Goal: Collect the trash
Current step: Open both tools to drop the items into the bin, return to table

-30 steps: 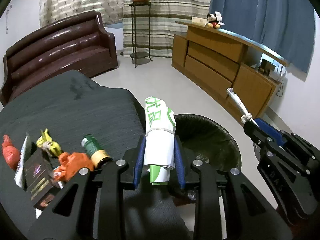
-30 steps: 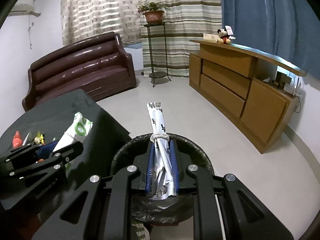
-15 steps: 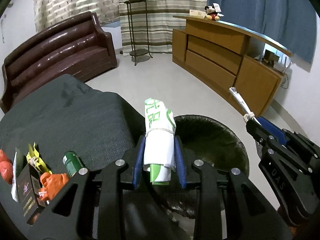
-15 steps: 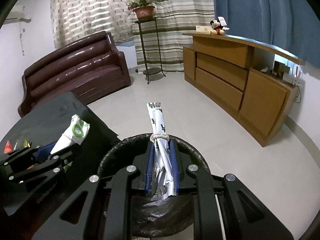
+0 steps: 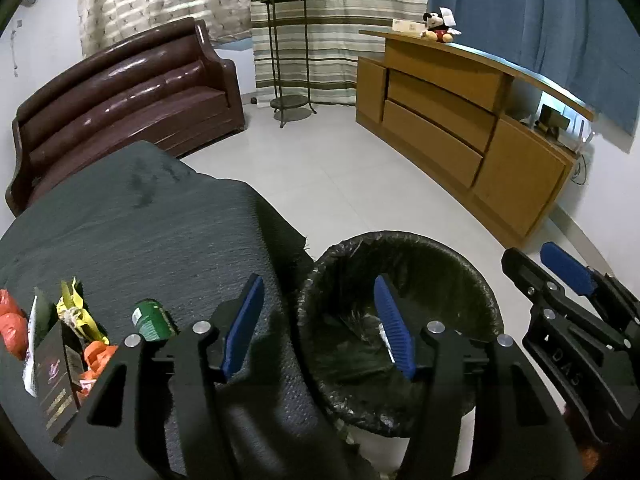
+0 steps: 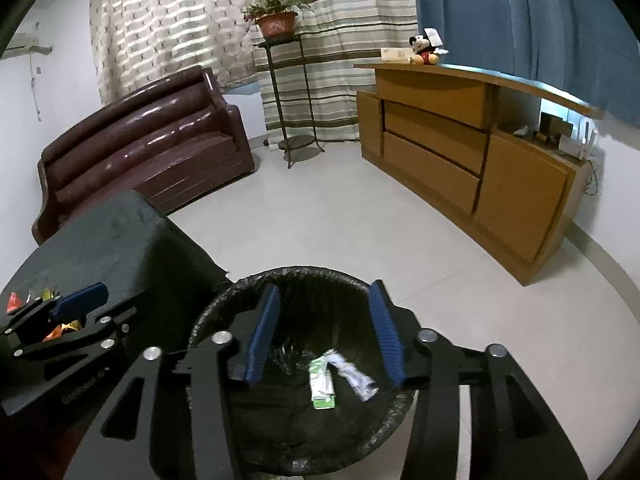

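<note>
Now both grippers, left (image 5: pixel 318 322) and right (image 6: pixel 324 334), hang over the bin (image 6: pixel 224 300), jaws just opened and empty, wrappers (image 6: pixel 322 384) dropped inside; next, back to the litter (image 5: pixel 80 320) on the surface beside the bin.

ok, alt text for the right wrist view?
Open right hand-held gripper over a black-lined trash bin holding a green-and-white wrapper and a silver wrapper. Left hand-held gripper at left, above a dark table.
</note>
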`<state>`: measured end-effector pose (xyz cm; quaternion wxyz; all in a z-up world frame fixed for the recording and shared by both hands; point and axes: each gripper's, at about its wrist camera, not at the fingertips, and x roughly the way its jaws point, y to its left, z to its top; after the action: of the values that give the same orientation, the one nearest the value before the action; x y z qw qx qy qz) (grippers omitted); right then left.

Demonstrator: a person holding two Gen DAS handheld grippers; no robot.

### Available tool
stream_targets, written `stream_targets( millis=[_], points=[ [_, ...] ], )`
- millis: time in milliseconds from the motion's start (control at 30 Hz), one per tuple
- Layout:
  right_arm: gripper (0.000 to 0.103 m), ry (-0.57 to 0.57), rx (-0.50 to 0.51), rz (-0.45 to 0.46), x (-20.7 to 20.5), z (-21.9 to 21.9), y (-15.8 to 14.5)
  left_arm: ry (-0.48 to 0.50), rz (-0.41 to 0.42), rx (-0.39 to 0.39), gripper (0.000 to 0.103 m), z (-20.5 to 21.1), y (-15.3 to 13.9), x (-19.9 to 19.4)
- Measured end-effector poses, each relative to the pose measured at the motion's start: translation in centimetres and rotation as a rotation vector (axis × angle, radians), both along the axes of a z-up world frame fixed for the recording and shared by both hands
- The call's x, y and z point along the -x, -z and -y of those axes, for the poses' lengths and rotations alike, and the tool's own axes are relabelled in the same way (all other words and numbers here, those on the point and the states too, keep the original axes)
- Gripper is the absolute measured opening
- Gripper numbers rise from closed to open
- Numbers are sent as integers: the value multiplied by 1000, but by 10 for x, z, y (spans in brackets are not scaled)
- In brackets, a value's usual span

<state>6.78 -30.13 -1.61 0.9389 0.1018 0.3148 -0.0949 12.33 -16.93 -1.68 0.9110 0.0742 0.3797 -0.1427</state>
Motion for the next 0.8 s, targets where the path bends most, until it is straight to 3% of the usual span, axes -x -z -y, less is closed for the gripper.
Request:
stream_targets(
  millis=[167, 300, 533, 800],
  points=[
    [71, 19, 27, 28, 10, -3, -5, -6, 11, 9, 60, -7, -7, 6],
    [75, 35, 34, 51, 18, -4, -8, -11, 19, 19, 60, -17, -13, 15],
    [75, -13, 23, -16, 25, -17, -5, -25, 23, 30, 61, -40, -22, 33],
    [74, -103, 28, -10, 38, -53, -16, -86, 27, 9, 62, -92, -29, 62]
  ],
)
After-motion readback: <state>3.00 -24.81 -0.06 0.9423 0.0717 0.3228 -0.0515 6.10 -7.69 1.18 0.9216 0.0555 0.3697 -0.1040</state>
